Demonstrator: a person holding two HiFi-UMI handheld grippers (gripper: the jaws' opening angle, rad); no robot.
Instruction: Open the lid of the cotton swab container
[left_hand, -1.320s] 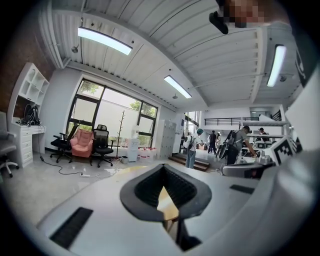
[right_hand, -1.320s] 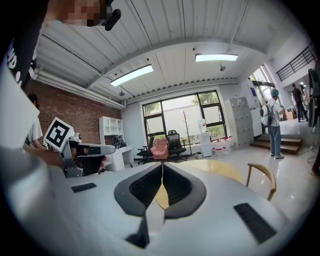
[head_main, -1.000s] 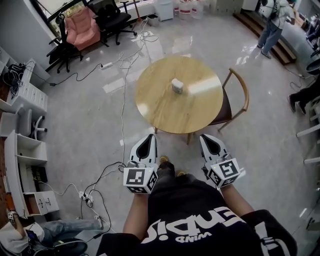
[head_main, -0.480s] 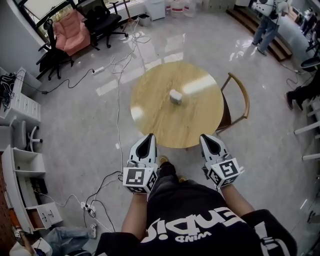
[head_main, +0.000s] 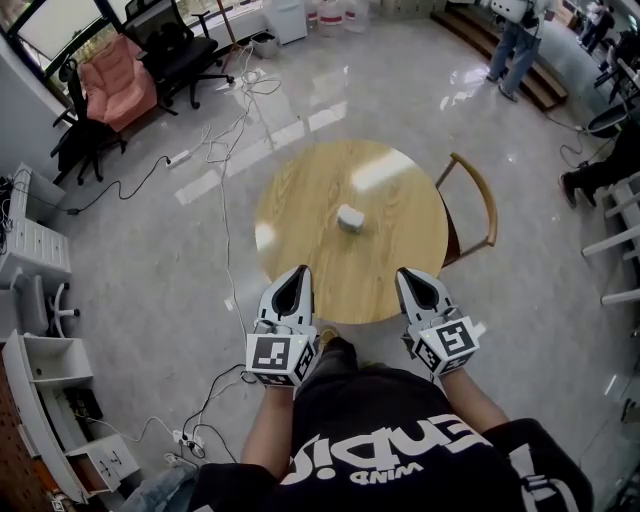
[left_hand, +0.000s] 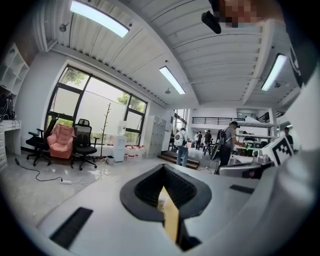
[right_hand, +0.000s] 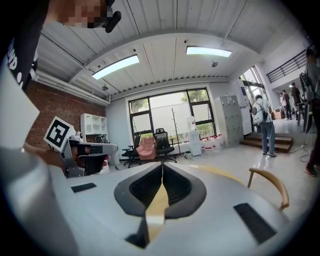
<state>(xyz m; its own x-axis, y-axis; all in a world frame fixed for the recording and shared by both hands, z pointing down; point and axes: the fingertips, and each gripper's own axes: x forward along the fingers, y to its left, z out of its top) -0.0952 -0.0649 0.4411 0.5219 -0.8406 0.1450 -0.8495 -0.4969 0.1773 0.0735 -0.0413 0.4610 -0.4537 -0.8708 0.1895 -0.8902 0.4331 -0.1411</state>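
Observation:
A small white cotton swab container (head_main: 350, 218) stands near the middle of a round wooden table (head_main: 300, 250), its lid down. My left gripper (head_main: 297, 272) and right gripper (head_main: 410, 275) are held side by side at the table's near edge, both shut and empty, well short of the container. In the left gripper view the left gripper (left_hand: 162, 172) has its jaws closed together. Likewise the right gripper (right_hand: 162, 167) in the right gripper view shows closed jaws, with the table (right_hand: 225, 174) beyond. The container is hidden in both gripper views.
A wooden chair (head_main: 470, 205) is tucked at the table's right side. Cables (head_main: 225, 230) trail over the glossy floor to the left. Office chairs (head_main: 150, 45) stand far back left, shelving (head_main: 40, 380) lines the left wall, and people (head_main: 515, 40) stand at the back right.
The person has walked toward the table: it has come nearer in the head view, and both grippers now reach its near edge. Both jaws stayed shut.

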